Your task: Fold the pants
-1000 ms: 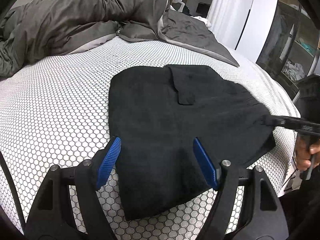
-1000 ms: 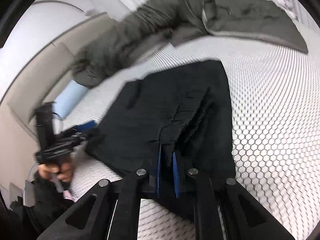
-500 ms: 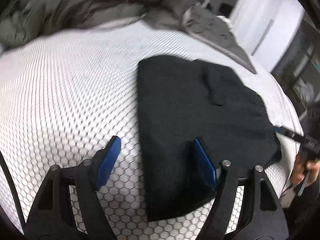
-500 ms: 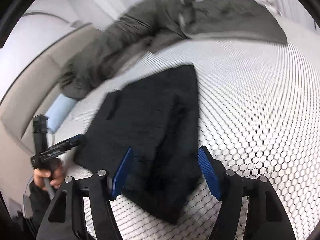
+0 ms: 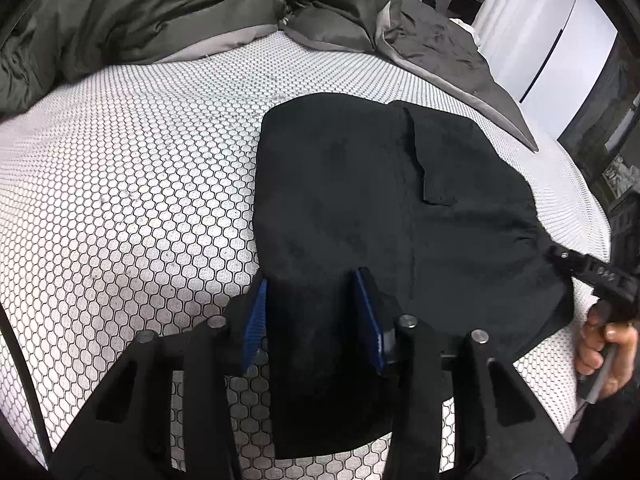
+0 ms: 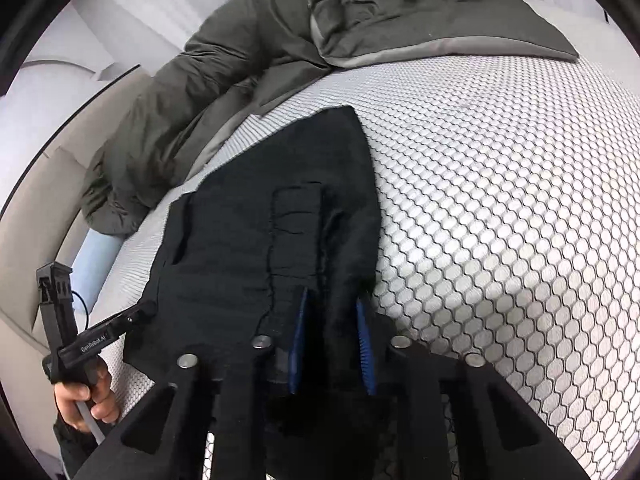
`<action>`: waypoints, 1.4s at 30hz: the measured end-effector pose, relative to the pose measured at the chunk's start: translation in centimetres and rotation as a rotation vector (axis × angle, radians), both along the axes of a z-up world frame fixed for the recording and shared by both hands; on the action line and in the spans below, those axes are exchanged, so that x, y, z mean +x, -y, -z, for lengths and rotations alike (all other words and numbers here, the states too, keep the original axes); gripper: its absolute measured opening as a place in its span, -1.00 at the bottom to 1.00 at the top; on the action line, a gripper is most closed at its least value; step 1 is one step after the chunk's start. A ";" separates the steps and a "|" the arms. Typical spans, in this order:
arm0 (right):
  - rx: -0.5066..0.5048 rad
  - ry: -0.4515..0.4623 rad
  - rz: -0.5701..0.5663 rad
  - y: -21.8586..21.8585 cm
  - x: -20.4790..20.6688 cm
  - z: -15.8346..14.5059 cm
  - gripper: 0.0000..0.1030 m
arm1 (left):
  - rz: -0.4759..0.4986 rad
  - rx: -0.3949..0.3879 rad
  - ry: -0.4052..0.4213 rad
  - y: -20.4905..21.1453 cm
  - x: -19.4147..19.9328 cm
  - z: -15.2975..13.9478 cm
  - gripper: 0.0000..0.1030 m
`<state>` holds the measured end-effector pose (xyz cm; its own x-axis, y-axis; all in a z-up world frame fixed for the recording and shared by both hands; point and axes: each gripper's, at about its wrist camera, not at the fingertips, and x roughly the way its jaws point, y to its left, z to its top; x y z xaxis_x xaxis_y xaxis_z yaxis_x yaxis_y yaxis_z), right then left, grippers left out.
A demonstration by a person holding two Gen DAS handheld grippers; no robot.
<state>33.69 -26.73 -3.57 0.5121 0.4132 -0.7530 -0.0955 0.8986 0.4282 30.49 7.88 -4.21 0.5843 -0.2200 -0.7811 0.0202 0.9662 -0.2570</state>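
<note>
A bed [image 5: 132,184] covered in a white sheet with a dark honeycomb print carries folded black pants [image 5: 380,208] lying flat near its front edge and a rumpled grey duvet [image 5: 168,16] heaped along its far side.

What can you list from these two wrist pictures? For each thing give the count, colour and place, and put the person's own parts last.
pants: one, black, folded, lying flat on the mattress near its front edge.
mattress: one, white with a dark honeycomb pattern, under everything.
duvet: one, dark grey with a lighter grey underside, bunched along the far side of the mattress.
pillow: one, pale blue, at the bed's side under the duvet's end.
wardrobe doors: white, behind the bed on the right.
left hand-held gripper: one, black with blue pads, jaws just been closing, astride the near edge of the pants.
right hand-held gripper: one, the same colours, jaws just been closing, pants fabric between them.
hands: two, each gripping a handle.
</note>
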 end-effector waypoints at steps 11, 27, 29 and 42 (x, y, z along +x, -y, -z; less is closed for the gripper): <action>-0.290 0.091 -0.148 -4.9 -4.7 -2.1 0.42 | 0.114 0.245 0.102 5.3 -4.2 -0.6 0.52; -0.329 0.184 -0.047 -0.8 -8.7 -4.4 0.75 | 0.075 0.277 0.186 4.5 -7.6 -2.0 0.65; -0.317 0.266 -0.057 -1.4 -10.3 -5.9 0.82 | 0.062 0.266 0.225 4.7 -8.8 -3.0 0.68; -0.295 0.531 -0.151 -6.0 -16.6 -8.3 0.99 | 0.032 0.180 0.460 6.2 -16.7 -7.0 0.98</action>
